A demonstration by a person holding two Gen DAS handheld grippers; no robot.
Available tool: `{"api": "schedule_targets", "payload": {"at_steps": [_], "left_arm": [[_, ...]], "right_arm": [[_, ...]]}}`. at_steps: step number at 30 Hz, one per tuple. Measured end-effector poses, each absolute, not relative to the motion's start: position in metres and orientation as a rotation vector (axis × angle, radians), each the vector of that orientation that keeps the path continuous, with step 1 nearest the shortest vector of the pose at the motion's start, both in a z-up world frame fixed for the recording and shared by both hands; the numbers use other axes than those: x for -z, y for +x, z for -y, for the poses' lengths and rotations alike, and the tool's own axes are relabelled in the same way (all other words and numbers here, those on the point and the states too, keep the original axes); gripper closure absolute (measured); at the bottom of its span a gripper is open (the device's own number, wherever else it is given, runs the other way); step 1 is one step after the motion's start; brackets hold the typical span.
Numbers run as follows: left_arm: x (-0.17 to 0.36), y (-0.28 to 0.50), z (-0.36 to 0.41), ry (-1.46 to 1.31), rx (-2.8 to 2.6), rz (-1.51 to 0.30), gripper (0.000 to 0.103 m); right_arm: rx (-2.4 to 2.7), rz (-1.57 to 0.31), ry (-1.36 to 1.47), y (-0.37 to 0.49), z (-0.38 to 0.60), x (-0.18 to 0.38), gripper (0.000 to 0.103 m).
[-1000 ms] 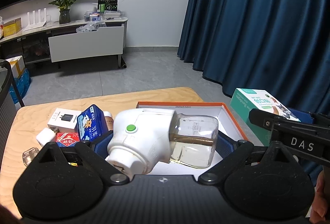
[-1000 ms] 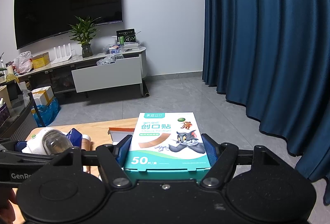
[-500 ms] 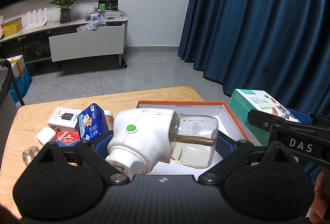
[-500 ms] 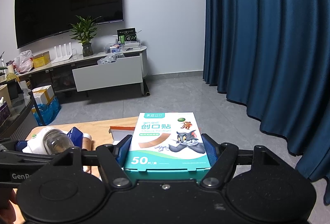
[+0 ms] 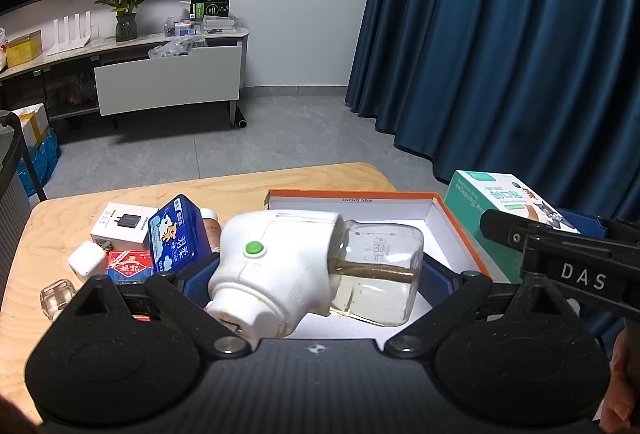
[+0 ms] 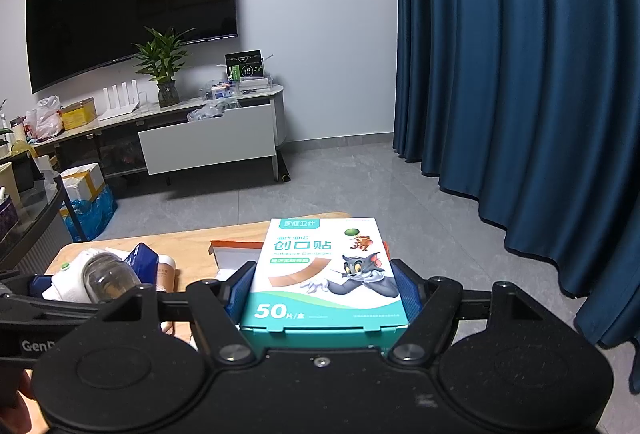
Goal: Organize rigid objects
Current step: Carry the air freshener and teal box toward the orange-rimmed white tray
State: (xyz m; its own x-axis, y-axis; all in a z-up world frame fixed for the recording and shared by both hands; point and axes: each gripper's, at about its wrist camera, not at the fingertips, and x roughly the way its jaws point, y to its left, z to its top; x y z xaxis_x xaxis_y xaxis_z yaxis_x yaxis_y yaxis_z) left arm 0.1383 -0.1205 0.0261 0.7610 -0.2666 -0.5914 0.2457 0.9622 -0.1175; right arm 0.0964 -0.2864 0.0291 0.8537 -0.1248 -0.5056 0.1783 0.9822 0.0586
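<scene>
Charger box (image 5: 124,225) lies left of open tray (image 5: 456,230).

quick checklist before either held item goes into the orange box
1. Left hand-held gripper clamps the white plug-in vaporizer: ok.
2. Right hand-held gripper clamps the bandage box: ok.
3. Orange-rimmed box is open, white floor showing: ok.
4. Vaporizer's liquid bottle is seated in its body: ok; sealed: cannot tell.
5. Room in the box for both items: cannot tell.
6. Blue tin and charger box lie outside the box, left of it: ok.
</scene>
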Motion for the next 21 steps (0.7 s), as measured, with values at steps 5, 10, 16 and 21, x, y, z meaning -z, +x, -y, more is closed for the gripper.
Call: {"api": "schedule_targets", "payload": {"at_steps": [5,10,16,21], "left_arm": [[-0.025,0.141,0.121,-0.035,0.276,-0.654,0.003],[-0.024,0.142,0.122,-0.032,0.278,-0.658,0.003],[-0.02,0.144,0.123,-0.034,0.277,-0.669,0.003],[-0.018,0.146,0.125,-0.034,0.276,-0.677,0.003]], "right_arm": [[0.162,-0.53,0.102,0.099,0.287,-0.027,0.019],[0.164,-0.535,0.099,0.101,0.287,-0.026,0.019],[0.163,-0.553,0.103,0.108,0.286,-0.023,0.019],[0.161,-0.563,0.105,0.113,0.286,-0.02,0.019]]}}
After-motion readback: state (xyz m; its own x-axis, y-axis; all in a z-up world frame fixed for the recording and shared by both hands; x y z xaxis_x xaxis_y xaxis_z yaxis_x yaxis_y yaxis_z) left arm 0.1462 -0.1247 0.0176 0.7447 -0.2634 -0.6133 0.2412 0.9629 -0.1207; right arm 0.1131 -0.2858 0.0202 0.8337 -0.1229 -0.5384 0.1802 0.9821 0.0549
